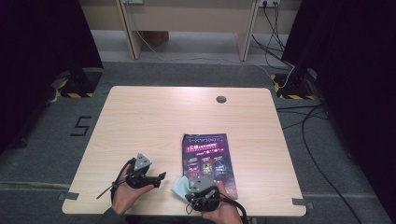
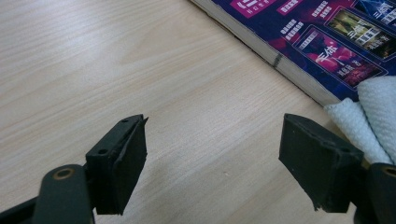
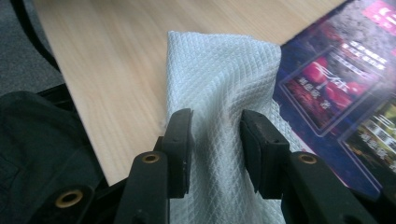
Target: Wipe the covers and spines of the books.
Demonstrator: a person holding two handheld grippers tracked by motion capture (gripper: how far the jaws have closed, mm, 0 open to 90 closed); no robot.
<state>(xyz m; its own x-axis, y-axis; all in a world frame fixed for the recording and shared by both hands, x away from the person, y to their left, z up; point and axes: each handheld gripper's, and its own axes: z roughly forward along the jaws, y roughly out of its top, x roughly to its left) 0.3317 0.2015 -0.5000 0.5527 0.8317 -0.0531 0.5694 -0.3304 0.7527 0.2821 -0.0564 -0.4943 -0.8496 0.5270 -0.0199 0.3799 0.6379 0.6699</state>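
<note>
Right claw pinched on white cloth

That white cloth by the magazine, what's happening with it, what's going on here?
A person at a wooden table holds a gripper in each hand. The right gripper is shut on a white cloth, which lies at the near left corner of a purple magazine, partly over its cover. The left gripper hangs open over bare wood to the left of the magazine, with nothing between its jaws.
</note>
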